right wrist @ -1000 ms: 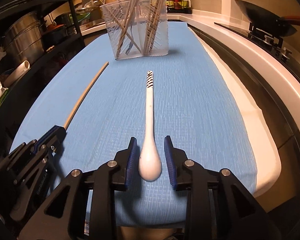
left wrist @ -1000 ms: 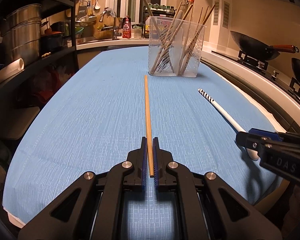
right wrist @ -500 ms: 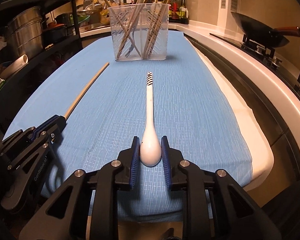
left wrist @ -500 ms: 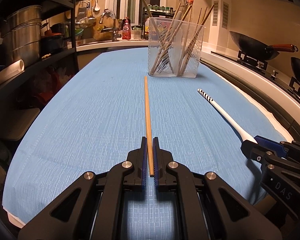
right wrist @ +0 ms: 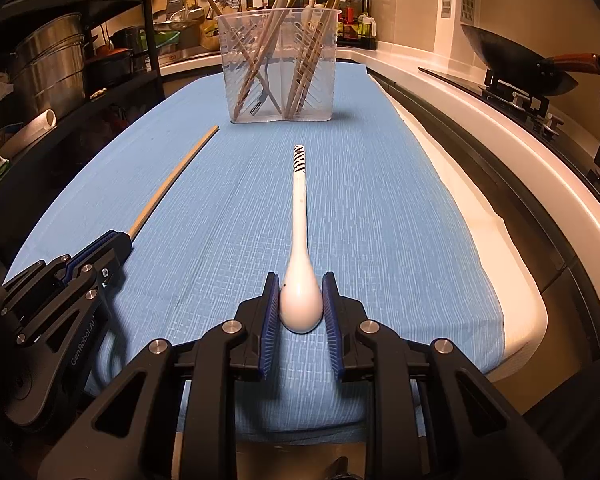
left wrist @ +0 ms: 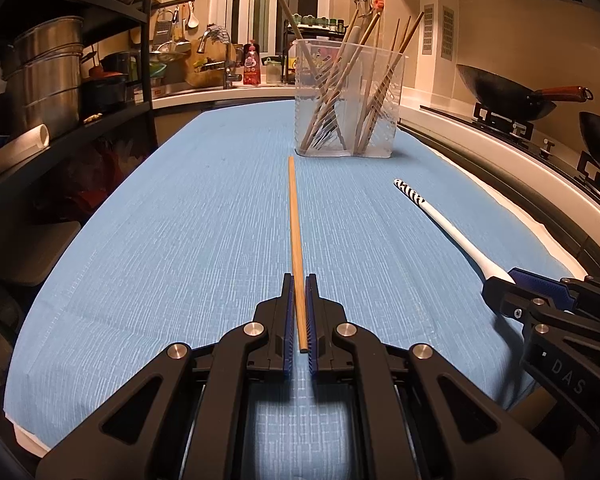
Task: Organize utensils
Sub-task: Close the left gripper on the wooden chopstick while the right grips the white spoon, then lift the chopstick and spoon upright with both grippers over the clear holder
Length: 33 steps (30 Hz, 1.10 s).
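A long wooden chopstick (left wrist: 294, 232) lies along the blue cloth, its near end clamped between the pads of my left gripper (left wrist: 299, 284), which is shut on it. In the right wrist view the same chopstick (right wrist: 172, 184) runs off to the left. My right gripper (right wrist: 301, 280) is shut on the bowl of a white spoon (right wrist: 300, 216) with a black-striped handle tip; the handle points away toward the clear plastic utensil holder (right wrist: 278, 68). That holder (left wrist: 348, 100) stands at the far end of the cloth with several chopsticks and a fork in it.
The blue cloth (left wrist: 180, 220) covers a narrow counter. A dark shelf with steel pots (left wrist: 44, 76) lines the left. To the right runs a white counter edge (right wrist: 500, 128) with a stove and a wok (left wrist: 508, 92). A sink area (left wrist: 220, 68) lies behind the holder.
My right gripper's jaws have come together onto the spoon's bowl, and the right gripper has tilted up a little. The left gripper and its chopstick have stayed put.
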Tool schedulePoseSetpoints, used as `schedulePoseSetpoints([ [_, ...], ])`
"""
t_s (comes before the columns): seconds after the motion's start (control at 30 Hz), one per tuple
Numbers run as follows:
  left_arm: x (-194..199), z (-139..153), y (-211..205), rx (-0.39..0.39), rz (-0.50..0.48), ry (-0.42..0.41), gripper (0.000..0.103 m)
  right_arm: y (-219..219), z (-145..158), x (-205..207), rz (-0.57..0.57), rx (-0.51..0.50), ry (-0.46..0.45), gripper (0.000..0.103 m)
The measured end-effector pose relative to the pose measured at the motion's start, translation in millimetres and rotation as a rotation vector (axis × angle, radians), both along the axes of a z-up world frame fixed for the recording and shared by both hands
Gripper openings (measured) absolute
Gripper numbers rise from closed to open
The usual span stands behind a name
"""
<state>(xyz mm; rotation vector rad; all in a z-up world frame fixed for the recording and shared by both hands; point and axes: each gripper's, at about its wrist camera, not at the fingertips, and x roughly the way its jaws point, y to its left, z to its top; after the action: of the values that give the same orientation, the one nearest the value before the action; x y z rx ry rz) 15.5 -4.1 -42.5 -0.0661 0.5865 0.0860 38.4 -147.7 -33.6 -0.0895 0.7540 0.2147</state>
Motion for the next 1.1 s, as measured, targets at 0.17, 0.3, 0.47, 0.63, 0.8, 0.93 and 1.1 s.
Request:
schedulePoseSetpoints([
  [0.17, -1.0, 0.8, -0.6, 0.004, -0.003, 0.003, 0.005, 0.2, -0.2, -0.5, 0.001, -0.004, 0.001, 0.022],
  [0.3, -1.8, 4.4, 3.3, -0.014, 0.020, 0.016, 0.005, -2.1, 2.6, 1.1, -0.002, 0.003, 0.014, 0.022],
  [0.47, -8.6, 17.9, 5.9, -0.004, 0.028, -0.015, 0.005, -6.7, 15.8, -4.1, 0.000, 0.001, -0.016, 0.022],
  [0.63, -23.1, 42.1, 4.9, 0.008, 0.020, -0.081, 0.005, -15.9, 37.0, -11.5, 0.018, 0.026, -0.031, 0.022],
  [0.8, -33.2, 64.5, 8.5, -0.013, 0.022, -0.129, 0.005, -24.5, 63.4, -13.2, 0.034, 0.036, -0.080, 0.022],
  [0.93, -34.5, 80.7, 16.4, -0.039, 0.032, -0.160, 0.005, -27.7, 85.2, -9.8, 0.047, 0.050, -0.131, 0.022],
  [1.1, -28.3, 100.2, 23.2, -0.051, 0.036, -0.197, 0.005, -26.6, 102.9, 6.5, 0.062, 0.050, -0.172, 0.021],
])
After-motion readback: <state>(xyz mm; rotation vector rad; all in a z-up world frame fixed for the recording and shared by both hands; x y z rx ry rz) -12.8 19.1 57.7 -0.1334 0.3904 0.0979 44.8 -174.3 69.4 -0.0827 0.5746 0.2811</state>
